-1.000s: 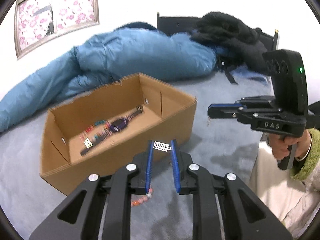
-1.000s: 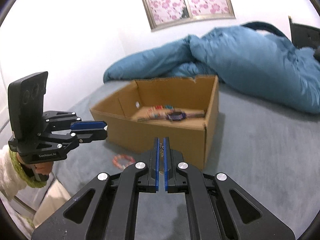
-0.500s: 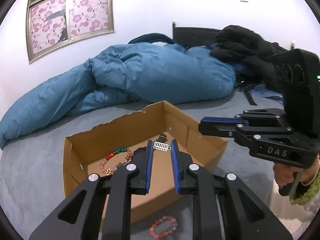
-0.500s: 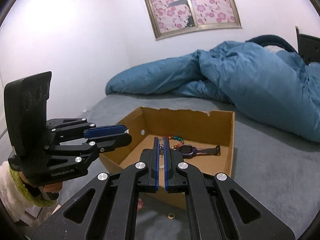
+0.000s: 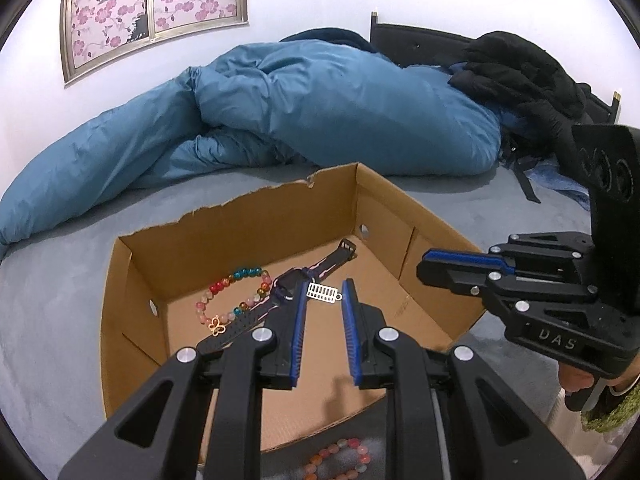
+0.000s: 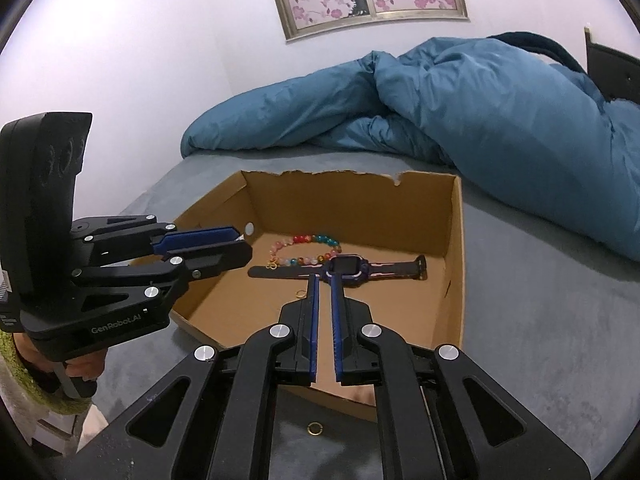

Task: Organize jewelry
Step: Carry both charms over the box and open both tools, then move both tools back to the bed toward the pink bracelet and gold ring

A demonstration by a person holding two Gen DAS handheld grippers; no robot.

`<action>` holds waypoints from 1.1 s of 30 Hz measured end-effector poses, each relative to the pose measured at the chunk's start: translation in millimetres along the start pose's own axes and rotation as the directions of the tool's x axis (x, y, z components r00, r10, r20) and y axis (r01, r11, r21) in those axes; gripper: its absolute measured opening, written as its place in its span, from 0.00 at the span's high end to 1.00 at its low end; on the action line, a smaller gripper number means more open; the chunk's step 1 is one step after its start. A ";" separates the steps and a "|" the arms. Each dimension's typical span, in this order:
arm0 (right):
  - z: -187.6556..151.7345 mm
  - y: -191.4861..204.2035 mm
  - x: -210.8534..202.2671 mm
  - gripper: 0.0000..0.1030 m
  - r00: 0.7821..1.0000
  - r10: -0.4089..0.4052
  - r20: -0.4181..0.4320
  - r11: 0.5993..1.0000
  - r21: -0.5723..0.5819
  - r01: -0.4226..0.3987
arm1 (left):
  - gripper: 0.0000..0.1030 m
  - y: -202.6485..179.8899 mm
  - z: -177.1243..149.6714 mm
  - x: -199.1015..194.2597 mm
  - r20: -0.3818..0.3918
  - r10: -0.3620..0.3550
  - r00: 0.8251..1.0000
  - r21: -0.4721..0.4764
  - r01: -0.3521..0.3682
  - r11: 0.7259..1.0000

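Observation:
A cardboard box (image 5: 248, 220) sits on the grey bed and holds a multicoloured bead bracelet (image 5: 234, 294) and a purple watch (image 5: 288, 288); both also show in the right wrist view, bracelet (image 6: 304, 250) and watch (image 6: 346, 268). My left gripper (image 5: 324, 294) is over the box, shut on a small silver comb-shaped hair clip (image 5: 323, 292) held crosswise between its tips. My right gripper (image 6: 323, 280) is over the box, jaws slightly apart and empty. A small gold earring (image 6: 300, 293) lies on the box floor just left of its tips.
A pink bead bracelet (image 5: 338, 462) lies on the bed in front of the box. A gold ring (image 6: 315, 428) lies on the bed below my right gripper. A blue duvet (image 5: 320, 112) and black clothes (image 5: 520, 68) are piled behind the box.
Both grippers have moved forward and over the box. My right gripper's jaws have parted and the small gold piece it held now lies on the box floor.

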State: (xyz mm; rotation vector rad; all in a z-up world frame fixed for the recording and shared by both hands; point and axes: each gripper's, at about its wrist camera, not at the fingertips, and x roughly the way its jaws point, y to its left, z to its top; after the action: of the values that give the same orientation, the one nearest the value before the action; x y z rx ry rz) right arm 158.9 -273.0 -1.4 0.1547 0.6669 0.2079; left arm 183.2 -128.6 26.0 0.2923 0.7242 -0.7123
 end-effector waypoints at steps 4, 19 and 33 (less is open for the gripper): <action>0.5 -0.2 -0.9 0.85 1.000 -0.005 0.004 1.000 0.000 0.005 | 0.81 2.1 -2.5 2.4 -0.014 0.008 1.000 -0.009 -0.008 1.000; 4.7 5.8 -11.5 0.64 0.999 -0.002 0.040 1.000 -0.013 0.002 | 0.56 3.5 -5.7 -9.8 0.013 0.056 0.998 -0.008 -0.056 0.998; 3.3 12.5 -19.3 0.56 0.998 0.014 0.054 1.000 -0.014 -0.013 | 0.52 -0.6 -10.5 -20.6 0.028 0.063 0.998 -0.012 -0.063 0.998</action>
State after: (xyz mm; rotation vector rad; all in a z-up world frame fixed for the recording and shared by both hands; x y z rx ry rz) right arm 144.5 -265.8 15.2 0.1516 0.6105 0.2202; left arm 166.6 -114.0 32.7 0.2927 0.6892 -0.6509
